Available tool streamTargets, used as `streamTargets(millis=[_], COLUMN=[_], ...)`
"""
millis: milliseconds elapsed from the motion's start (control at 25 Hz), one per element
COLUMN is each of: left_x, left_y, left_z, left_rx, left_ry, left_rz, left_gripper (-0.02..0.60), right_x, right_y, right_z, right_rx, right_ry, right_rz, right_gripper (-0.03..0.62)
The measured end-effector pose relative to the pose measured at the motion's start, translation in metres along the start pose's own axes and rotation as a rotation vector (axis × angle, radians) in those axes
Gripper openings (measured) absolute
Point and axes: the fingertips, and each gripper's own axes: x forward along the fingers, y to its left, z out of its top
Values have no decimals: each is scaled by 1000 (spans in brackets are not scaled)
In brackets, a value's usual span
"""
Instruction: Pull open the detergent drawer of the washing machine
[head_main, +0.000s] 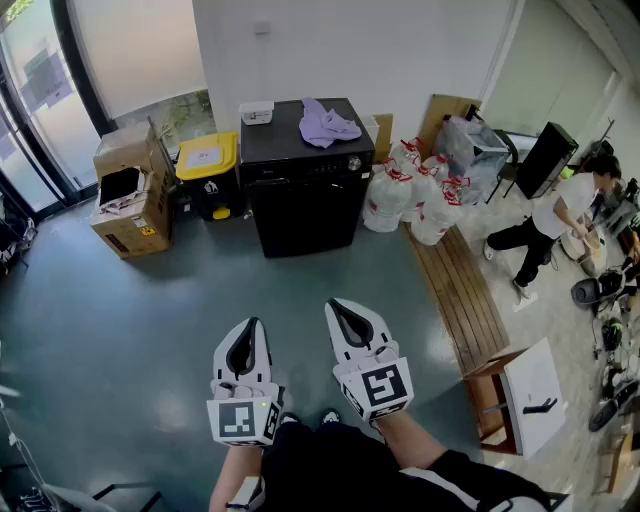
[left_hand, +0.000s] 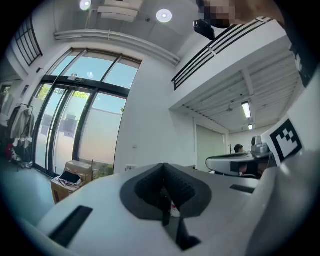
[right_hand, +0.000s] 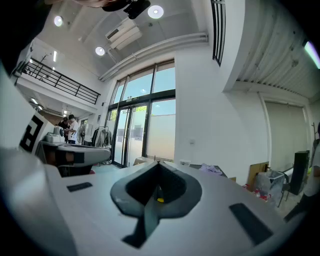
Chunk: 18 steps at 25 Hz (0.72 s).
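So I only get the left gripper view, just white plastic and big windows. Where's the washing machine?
Observer: In the head view the black washing machine stands against the white wall. It is across the floor from the left gripper and the right gripper, and neither touches it.
Operator: Anything on top of it?
Observer: A purple cloth lies crumpled on its lid.
Operator: And the other gripper, is it holding something?
Observer: No. The right gripper view shows its jaws together with nothing between them.
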Motion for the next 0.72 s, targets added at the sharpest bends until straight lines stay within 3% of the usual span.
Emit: streamTargets(millis=[440,520,720], left_x=[-21,-24,-29], left_y=[31,38,46], left_z=[-16,-25,-32], left_rx=[-2,-13,-42], left_ry=[26,53,71], left_rz=[-12,-21,-92], left_gripper=[25,29,183], right_x=[2,1,4], right_y=[19,26,44], right_z=[-15,-14,-15], right_rx=[-17,4,19], right_ry=[17,17,17], right_rz=[-19,-25,-33], right_gripper=[9,51,130])
